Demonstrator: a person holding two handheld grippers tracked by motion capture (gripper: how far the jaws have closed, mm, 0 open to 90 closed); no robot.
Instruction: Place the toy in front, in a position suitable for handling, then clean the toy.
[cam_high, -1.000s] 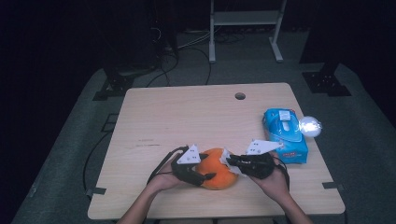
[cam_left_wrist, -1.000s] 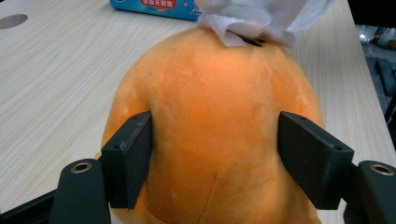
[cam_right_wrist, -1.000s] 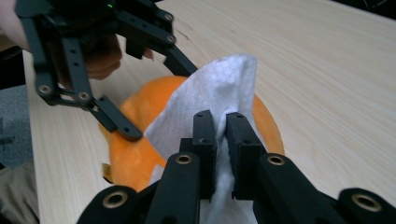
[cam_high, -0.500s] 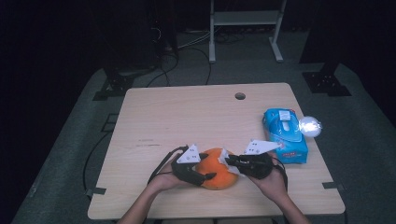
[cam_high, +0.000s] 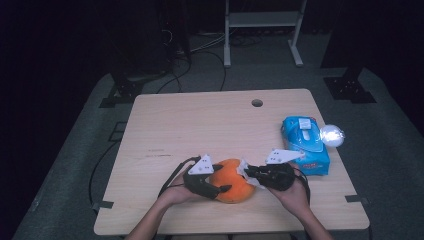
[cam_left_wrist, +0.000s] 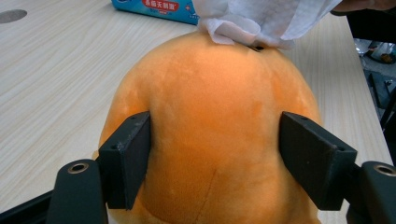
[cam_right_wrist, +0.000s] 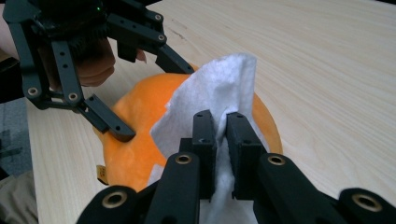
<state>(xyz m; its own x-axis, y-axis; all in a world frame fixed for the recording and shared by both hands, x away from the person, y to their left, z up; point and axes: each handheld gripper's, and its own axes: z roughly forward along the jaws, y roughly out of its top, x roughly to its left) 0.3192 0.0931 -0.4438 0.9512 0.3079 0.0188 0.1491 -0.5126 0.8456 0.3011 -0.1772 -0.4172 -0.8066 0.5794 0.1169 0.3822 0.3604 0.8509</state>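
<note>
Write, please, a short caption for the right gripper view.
Right gripper presses a white wipe on an orange plush toy held by the left gripper.

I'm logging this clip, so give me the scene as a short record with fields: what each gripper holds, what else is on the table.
left gripper: shut on round orange plush toy, jaws pressing its two sides
right gripper: shut on white wet wipe, which lies against the toy
table: light wooden top
other item: blue wipes pack, at the table's right edge, untouched
</note>
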